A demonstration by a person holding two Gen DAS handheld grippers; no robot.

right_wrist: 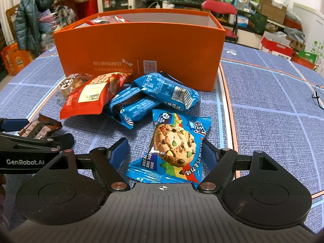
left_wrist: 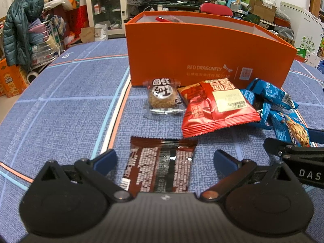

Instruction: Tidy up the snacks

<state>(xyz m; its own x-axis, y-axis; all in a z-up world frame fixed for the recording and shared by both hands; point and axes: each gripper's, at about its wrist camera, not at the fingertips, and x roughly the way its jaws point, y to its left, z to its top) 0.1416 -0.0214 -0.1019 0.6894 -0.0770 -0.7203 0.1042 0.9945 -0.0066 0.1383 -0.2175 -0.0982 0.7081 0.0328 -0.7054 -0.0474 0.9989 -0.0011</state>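
An orange box (left_wrist: 202,48) stands on the blue cloth, with a few snacks inside (right_wrist: 110,20). In front of it lie a clear-wrapped round cake (left_wrist: 162,95), red packets (left_wrist: 214,109) and blue cookie packets (right_wrist: 160,93). My left gripper (left_wrist: 165,160) is open, its fingers either side of a brown packet (left_wrist: 160,164) lying flat on the cloth. My right gripper (right_wrist: 165,147) is open around a blue cookie packet (right_wrist: 174,147), also lying on the cloth. The left gripper also shows in the right wrist view (right_wrist: 30,137).
The blue patterned tablecloth (left_wrist: 66,105) has bare room to the left and to the right (right_wrist: 273,111). Eyeglasses (right_wrist: 318,97) lie at the far right. Cluttered shelves, a red chair (right_wrist: 218,8) and a jacket stand behind the table.
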